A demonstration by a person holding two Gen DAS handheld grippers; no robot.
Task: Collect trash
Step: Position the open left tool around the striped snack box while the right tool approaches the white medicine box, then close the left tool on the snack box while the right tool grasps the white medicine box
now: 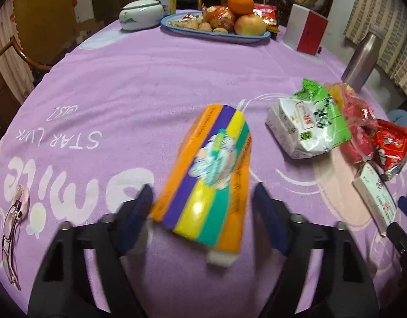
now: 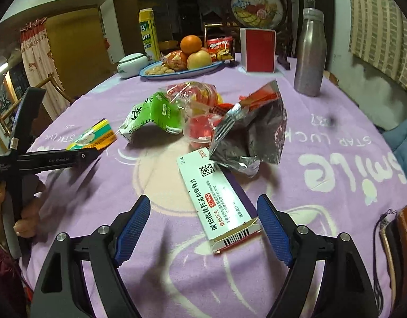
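A striped orange, purple, yellow and green tissue pack [image 1: 206, 180] lies on the purple tablecloth between the fingers of my left gripper [image 1: 203, 193]. Its left edge meets the left pad; a narrow gap shows at the right pad, so the jaws stand open. My right gripper [image 2: 203, 198] is open around the near end of a white medicine box [image 2: 219, 201], touching neither side. Beyond the box lie a silver foil bag [image 2: 251, 132], a green-and-white wrapper [image 2: 153, 116] and a clear cup with red contents [image 2: 200, 129]. Red wrappers [image 1: 373, 137] lie beside the green wrapper [image 1: 309, 124].
A blue-rimmed fruit plate [image 1: 256, 38], a white lidded pot [image 1: 141, 16], a red-and-white box [image 1: 306, 31] and a metal bottle [image 2: 309, 53] stand at the far side. Glasses [image 1: 12, 225] lie at the left edge. A hand [image 2: 26, 212] holds the left gripper [image 2: 92, 153].
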